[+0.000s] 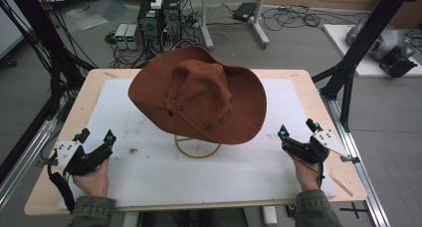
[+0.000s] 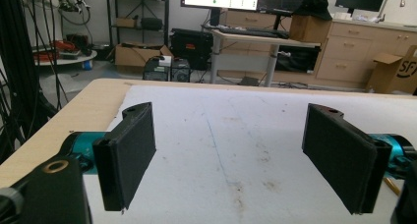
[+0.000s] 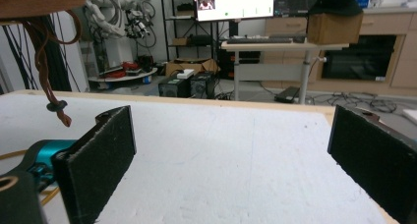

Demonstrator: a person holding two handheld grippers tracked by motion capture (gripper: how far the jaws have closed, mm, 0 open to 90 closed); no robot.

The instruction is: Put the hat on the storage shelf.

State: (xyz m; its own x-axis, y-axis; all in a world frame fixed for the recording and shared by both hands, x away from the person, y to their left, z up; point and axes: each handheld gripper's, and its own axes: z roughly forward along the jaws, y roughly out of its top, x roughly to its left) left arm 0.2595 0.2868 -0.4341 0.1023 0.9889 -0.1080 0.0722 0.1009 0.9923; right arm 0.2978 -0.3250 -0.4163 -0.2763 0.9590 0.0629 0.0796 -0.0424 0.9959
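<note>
Two grippers gaping, cowboy hat (image 1: 199,100), box reading "SF" (image 2: 393,71)

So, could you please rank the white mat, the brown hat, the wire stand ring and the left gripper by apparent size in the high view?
1. White mat
2. Brown hat
3. Left gripper and wire stand ring: they look alike, and the hat hides part of the ring, so no ranking.

Dim, even indoor light; soft shadows, mild blur.
</note>
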